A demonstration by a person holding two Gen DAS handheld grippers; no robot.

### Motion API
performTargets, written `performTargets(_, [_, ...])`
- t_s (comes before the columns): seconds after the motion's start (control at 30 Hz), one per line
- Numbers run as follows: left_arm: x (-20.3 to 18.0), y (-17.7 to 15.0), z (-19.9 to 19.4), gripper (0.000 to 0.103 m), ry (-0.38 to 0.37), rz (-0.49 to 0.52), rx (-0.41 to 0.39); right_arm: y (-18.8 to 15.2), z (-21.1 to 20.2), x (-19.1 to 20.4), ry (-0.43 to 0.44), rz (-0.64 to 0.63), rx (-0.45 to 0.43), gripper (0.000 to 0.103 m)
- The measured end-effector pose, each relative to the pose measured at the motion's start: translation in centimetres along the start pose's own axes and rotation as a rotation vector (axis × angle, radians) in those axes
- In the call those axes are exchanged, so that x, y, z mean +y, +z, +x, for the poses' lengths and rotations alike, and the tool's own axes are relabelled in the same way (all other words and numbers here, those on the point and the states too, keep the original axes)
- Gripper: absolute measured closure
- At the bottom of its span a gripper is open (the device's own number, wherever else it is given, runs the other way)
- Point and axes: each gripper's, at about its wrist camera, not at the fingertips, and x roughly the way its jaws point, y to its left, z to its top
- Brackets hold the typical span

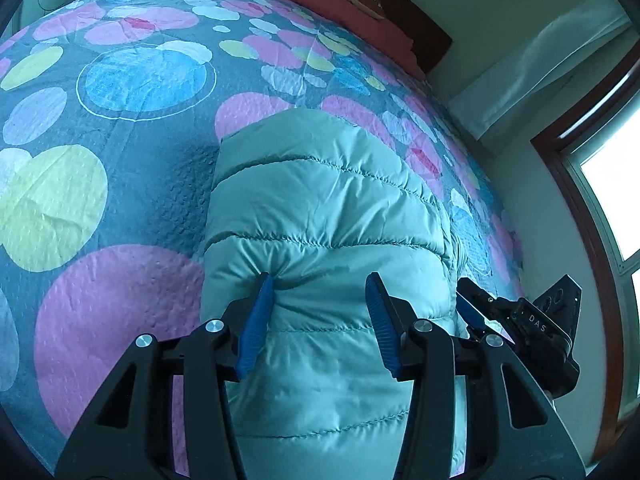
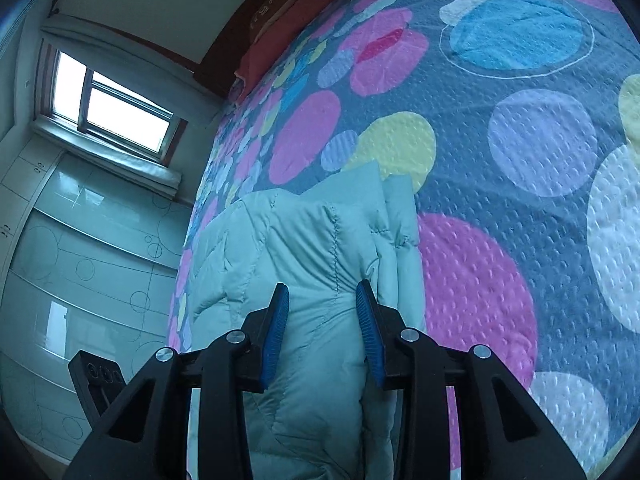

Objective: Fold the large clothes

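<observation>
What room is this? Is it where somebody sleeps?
Most likely a bedroom. A big bed with a spotted bedspread fills the view, reddish pillows lie by the dark headboard, and a puffy teal jacket rests on it.

Each tool (image 1: 320, 278) (image 2: 322, 286) — black angular frame, silver round bolts, ribbed blue pads (image 1: 256, 324).

Cool, bluish daylight reaches me from the window (image 2: 112, 108), blown out to pure white at ten o'clock in my right view and three o'clock in my left; the bedspread (image 1: 120, 128) bulges with fisheye curve, dark vignette at every corner, focus crisp
</observation>
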Motion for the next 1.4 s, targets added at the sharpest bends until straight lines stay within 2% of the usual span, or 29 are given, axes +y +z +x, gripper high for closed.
performTargets(0.2, [-0.8, -2.1, -3.5, 0.039, 0.049, 0.045, -0.060, -2.3, -4.6, 2.3, -0.051, -0.090, -0.055, 0.067])
performTargets(0.23, [-0.9, -2.7, -4.2, 0.038, 0.067, 0.051, -0.075, -3.0, -5.4, 2.6, -0.069, -0.101, -0.066, 0.063])
performTargets(0.27, [-0.9, -3.3, -4.9, 0.036, 0.079, 0.054, -0.090, -3.6, -6.2, 2.8, -0.092, -0.110, -0.077, 0.046])
performTargets(0.3, [-0.9, -3.9, -5.5, 0.032, 0.090, 0.056, -0.099, -4.4, -7.0, 3.1, -0.116, -0.118, -0.097, 0.036])
performTargets(0.37, [-0.8, -5.1, -6.7, 0.028, 0.110, 0.055, -0.107, -5.8, -8.4, 3.7, -0.156, -0.140, -0.128, 0.035])
performTargets(0.5, [-1.0, -7.3, -8.4, 0.025, 0.142, 0.063, -0.099, -8.5, -9.9, 4.4, -0.227, -0.176, -0.132, 0.035])
performTargets(0.77, [-1.8, -12.3, -12.1, 0.013, 0.248, 0.122, -0.158, -14.0, -11.7, 5.8, -0.380, -0.314, -0.130, 0.035])
performTargets(0.9, [-2.6, -14.1, -13.4, 0.011, 0.300, 0.163, -0.175, -16.1, -12.6, 6.6, -0.420, -0.373, -0.138, 0.034])
performTargets(0.97, [-3.0, -14.8, -14.1, 0.011, 0.321, 0.186, -0.187, -16.9, -13.1, 7.0, -0.437, -0.395, -0.155, 0.029])
performTargets(1.4, [-6.2, -16.6, -17.9, 0.009, 0.357, 0.252, -0.279, -19.3, -15.4, 9.4, -0.455, -0.447, -0.212, 0.028])
